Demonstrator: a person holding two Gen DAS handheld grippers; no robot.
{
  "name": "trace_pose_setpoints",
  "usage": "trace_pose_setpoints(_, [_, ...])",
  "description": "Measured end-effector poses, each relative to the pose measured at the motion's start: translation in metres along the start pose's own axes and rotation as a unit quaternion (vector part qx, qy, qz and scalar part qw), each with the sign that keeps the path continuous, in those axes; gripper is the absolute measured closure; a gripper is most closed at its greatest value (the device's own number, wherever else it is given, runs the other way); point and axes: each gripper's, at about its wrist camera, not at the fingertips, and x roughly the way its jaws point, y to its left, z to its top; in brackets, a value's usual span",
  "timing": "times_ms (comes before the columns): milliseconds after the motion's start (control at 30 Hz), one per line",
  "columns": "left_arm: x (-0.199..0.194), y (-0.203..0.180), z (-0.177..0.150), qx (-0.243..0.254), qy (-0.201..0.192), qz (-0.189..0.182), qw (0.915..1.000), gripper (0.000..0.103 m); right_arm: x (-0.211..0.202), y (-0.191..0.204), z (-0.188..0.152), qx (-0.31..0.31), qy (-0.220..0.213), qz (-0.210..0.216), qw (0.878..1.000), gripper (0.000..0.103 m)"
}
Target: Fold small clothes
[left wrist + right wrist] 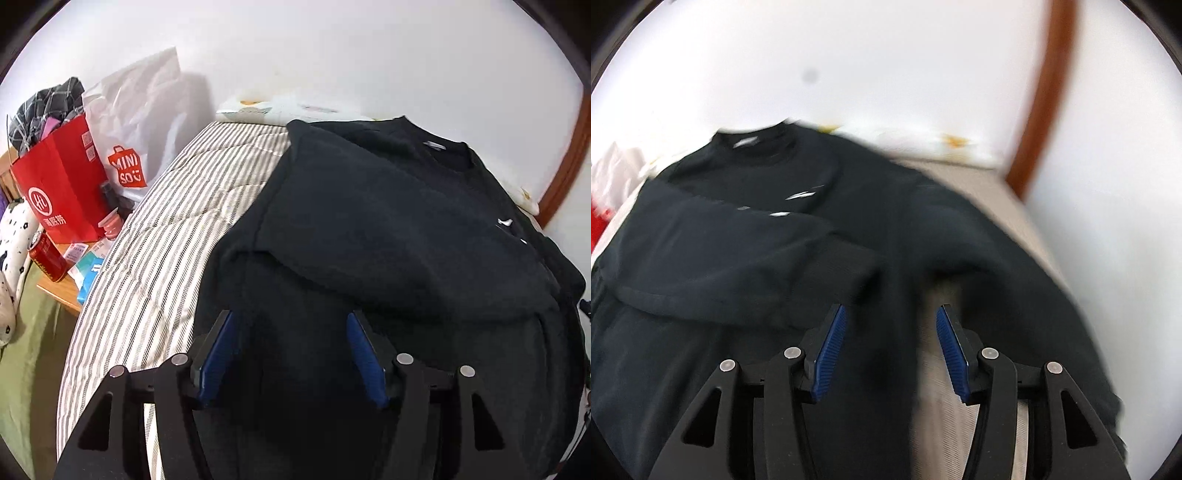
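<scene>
A black sweatshirt (369, 221) lies spread on a striped mattress (166, 240), collar and neck label (436, 145) toward the wall. My left gripper (289, 315) hovers over its lower left part, open, blue pads apart and pressing on nothing. In the blurred right wrist view the sweatshirt (701, 295) has one sleeve (775, 251) folded across the chest, cuff near the middle. My right gripper (892, 308) is open above the garment's right side, where a strip of mattress (938, 369) shows between the folds; nothing is gripped.
Left of the bed, a wooden side table (62, 295) holds a red paper bag (59, 192), a white shopping bag (136, 122), a red can (46, 256) and small boxes. A white wall runs behind the bed. A brown wooden frame (569, 158) stands at the right.
</scene>
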Motion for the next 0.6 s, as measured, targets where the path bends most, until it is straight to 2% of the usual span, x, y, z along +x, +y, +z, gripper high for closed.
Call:
trace_pose_setpoints(100, [-0.007, -0.006, -0.007, 0.009, -0.005, -0.006, 0.9999, 0.039, -0.014, -0.037, -0.019, 0.016, -0.012, -0.059, 0.998, 0.032])
trace_pose_setpoints(200, [-0.013, -0.01, -0.013, 0.014, -0.006, -0.002, 0.9999, 0.038, -0.013, -0.075, -0.043, 0.021, 0.018, -0.104, 0.994, 0.032])
trace_pose_setpoints(367, [-0.019, -0.006, -0.023, 0.007, -0.004, 0.004, 1.0, 0.037, -0.002, -0.122, -0.088, 0.048, 0.07, -0.111, 0.99, 0.032])
trace_pose_setpoints(467, [-0.022, -0.003, -0.028, 0.003, -0.004, 0.01, 0.9999, 0.037, 0.006, -0.137, -0.103, 0.053, 0.075, -0.122, 0.988, 0.032])
trace_pose_setpoints(600, [-0.022, -0.002, -0.033, 0.009, -0.003, 0.035, 0.9994, 0.037, 0.014, -0.15, -0.102, 0.077, 0.068, -0.119, 0.988, 0.032])
